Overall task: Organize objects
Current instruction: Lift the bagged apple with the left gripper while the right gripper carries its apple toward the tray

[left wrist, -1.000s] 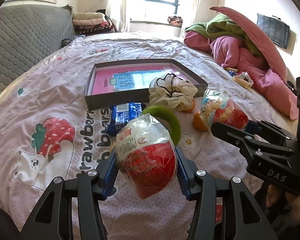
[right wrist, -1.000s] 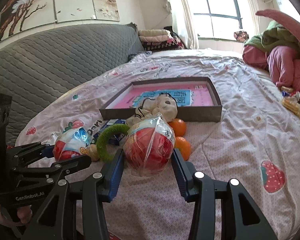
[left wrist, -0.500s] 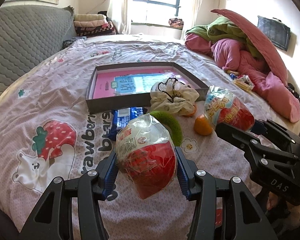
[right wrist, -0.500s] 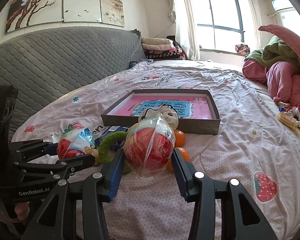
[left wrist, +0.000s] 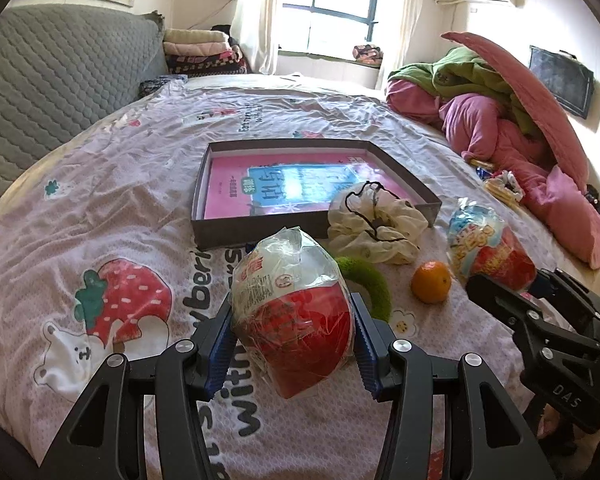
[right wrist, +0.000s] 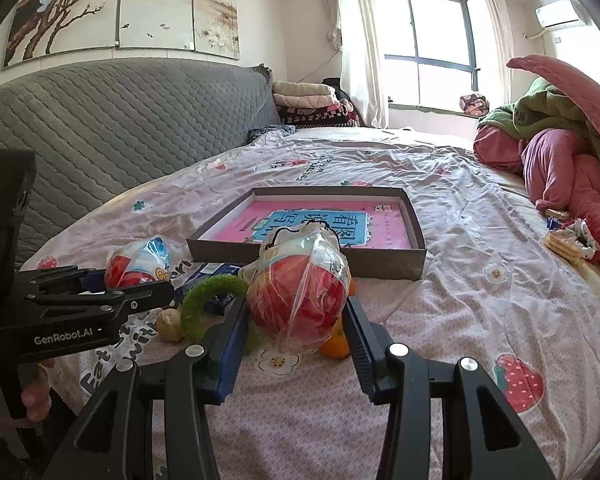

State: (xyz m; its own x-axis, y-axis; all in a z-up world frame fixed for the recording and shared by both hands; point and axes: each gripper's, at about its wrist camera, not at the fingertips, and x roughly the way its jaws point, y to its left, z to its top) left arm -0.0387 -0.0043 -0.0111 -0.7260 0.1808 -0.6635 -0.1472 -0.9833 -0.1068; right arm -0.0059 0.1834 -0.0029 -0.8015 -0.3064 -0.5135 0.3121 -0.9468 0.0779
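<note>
My left gripper [left wrist: 292, 340] is shut on a red toy egg in clear plastic wrap [left wrist: 294, 316] and holds it above the bedsheet. My right gripper [right wrist: 296, 332] is shut on a second wrapped red egg [right wrist: 300, 296], also raised; that egg shows in the left wrist view [left wrist: 488, 248]. The left gripper's egg shows in the right wrist view [right wrist: 144, 260]. A shallow grey box [left wrist: 260, 236] with a pink and blue book inside lies beyond both grippers. A cream drawstring pouch [left wrist: 376, 228], a green fuzzy ring [left wrist: 370, 284] and an orange [left wrist: 431, 282] lie in front of the box.
A blue packet [right wrist: 210, 272] and a walnut [right wrist: 170, 324] lie by the ring, and a second orange [right wrist: 336, 346] sits under the right egg. Pink and green bedding [left wrist: 500, 128] is piled at the right. A grey quilted headboard [right wrist: 100, 128] runs along the left.
Both grippers have risen and pulled back a little with their eggs, so the box and the loose items look farther and lower. Neither grip has changed.
</note>
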